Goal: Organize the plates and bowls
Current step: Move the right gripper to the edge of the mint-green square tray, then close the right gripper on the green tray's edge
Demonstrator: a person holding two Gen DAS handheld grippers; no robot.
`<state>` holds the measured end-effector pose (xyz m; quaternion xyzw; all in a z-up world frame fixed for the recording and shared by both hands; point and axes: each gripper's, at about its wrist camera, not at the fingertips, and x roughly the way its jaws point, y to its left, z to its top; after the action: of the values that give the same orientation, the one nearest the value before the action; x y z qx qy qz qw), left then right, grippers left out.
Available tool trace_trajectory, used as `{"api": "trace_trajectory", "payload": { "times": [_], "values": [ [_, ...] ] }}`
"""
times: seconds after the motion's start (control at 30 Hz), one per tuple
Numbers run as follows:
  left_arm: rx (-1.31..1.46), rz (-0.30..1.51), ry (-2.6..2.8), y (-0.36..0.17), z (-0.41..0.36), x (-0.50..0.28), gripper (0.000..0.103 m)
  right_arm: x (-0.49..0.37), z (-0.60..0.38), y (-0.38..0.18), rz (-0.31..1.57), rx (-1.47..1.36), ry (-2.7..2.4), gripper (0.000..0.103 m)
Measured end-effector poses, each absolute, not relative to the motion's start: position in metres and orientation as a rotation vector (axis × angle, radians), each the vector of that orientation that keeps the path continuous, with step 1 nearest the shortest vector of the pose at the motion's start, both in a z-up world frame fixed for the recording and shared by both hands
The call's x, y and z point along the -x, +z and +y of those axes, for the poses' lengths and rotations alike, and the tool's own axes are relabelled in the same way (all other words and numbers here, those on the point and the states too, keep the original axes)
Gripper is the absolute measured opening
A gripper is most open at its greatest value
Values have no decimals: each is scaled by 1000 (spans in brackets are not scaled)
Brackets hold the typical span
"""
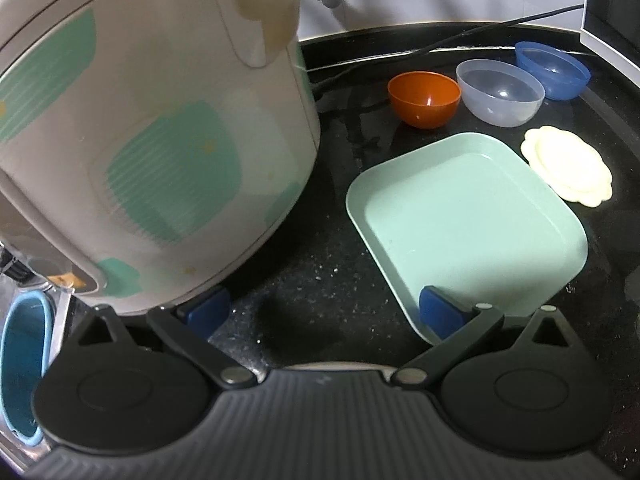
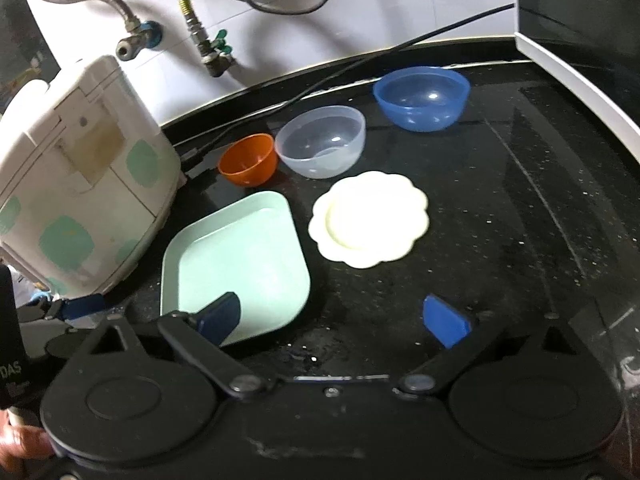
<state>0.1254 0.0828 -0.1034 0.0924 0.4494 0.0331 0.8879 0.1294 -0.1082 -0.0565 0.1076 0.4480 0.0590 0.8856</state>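
Black speckled stone makes up the bench (image 2: 500,240), and both pairs of tongs hang low over its near edge with nothing between their blue pads. The left tongs (image 1: 324,314) are spread wide: one pad sits at the foot of the rice cooker (image 1: 152,152), the other lies over the near corner of the mint-green square plate (image 1: 468,216), though whether it touches the plate is hard to tell. The right tongs (image 2: 334,318) are equally wide apart, the left pad over the near edge of that same green plate (image 2: 236,260) and the right pad above bare bench.

The green plate rests flat just beside the cooker, which is white with green patches and fills the left side of both views. Just to the right of the plate, close but apart from it, lies a cream plate with a scalloped rim (image 2: 370,220), also flat on the bench.

Behind the two plates three bowls stand upright in a loose row running from left to right and slightly away. The small orange bowl (image 2: 248,160) is nearest the cooker; the clear bowl (image 2: 320,142) stands just beside it, seemingly touching at the rim; the blue bowl (image 2: 422,98) sits further back and right, with a gap in the right wrist view. All three look empty.

Beyond them a black cable (image 2: 360,60) runs along the back edge of the bench, under a white tiled wall (image 2: 380,8) carrying pipes and valves (image 2: 208,48)
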Motion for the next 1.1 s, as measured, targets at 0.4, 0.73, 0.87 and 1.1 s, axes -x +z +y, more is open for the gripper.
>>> {"api": "trace_trajectory", "payload": {
  "times": [0.4, 0.73, 0.87, 1.1],
  "values": [
    [-122, 950, -30, -99, 74, -125, 82, -165, -87, -81, 990, -229, 195, 22],
    [-101, 960, -146, -95, 65, -121, 44, -144, -85, -80, 1049, -172, 248, 15],
    [-106, 963, -157, -95, 65, -124, 48, -141, -87, -78, 1050, -143, 274, 16],
    [-104, 960, -134, -98, 64, -135, 63, -157, -85, -80, 985, -142, 264, 27]
  ]
}}
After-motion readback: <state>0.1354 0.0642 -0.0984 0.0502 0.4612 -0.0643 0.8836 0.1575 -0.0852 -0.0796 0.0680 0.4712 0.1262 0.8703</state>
